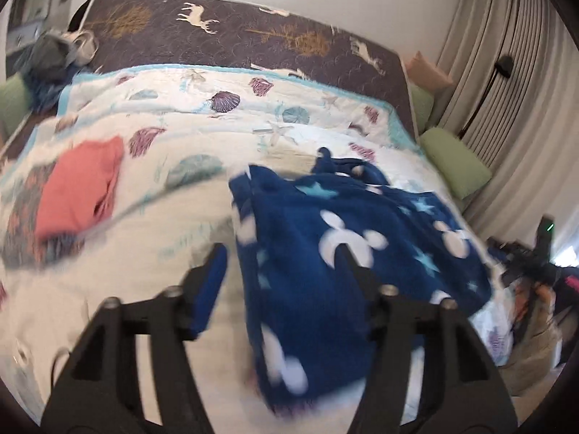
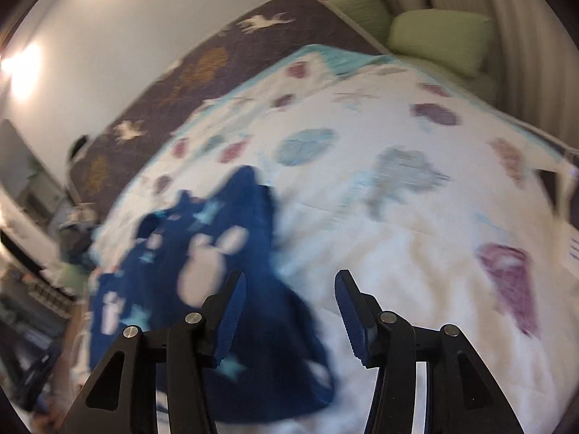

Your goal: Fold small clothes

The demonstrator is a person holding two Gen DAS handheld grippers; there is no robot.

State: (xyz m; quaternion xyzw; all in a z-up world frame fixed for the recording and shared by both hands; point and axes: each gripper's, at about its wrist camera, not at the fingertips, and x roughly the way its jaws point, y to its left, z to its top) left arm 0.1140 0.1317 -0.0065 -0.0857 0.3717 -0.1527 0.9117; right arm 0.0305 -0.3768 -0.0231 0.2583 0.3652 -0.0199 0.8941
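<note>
A dark blue fleece garment (image 1: 343,224) with white mouse-head shapes and pale stars lies crumpled on the shell-print quilt (image 1: 217,126). My left gripper (image 1: 286,267) hovers over its near left part, jaws apart; the cloth shows under and between the fingers, with no pad pressing on it. In the right wrist view the same garment (image 2: 202,253) lies to the left. My right gripper (image 2: 289,282) is open above its right edge, the left finger over blue cloth and the right finger over bare quilt (image 2: 416,253). Both views are blurred.
A folded coral garment (image 1: 79,191) rests on a patterned cloth at the quilt's left. Behind lies the dark deer-print mattress (image 1: 235,32), with a heap of clothes (image 1: 50,58) at its left corner. Green pillows (image 1: 456,162) and curtains (image 1: 506,54) line the right side.
</note>
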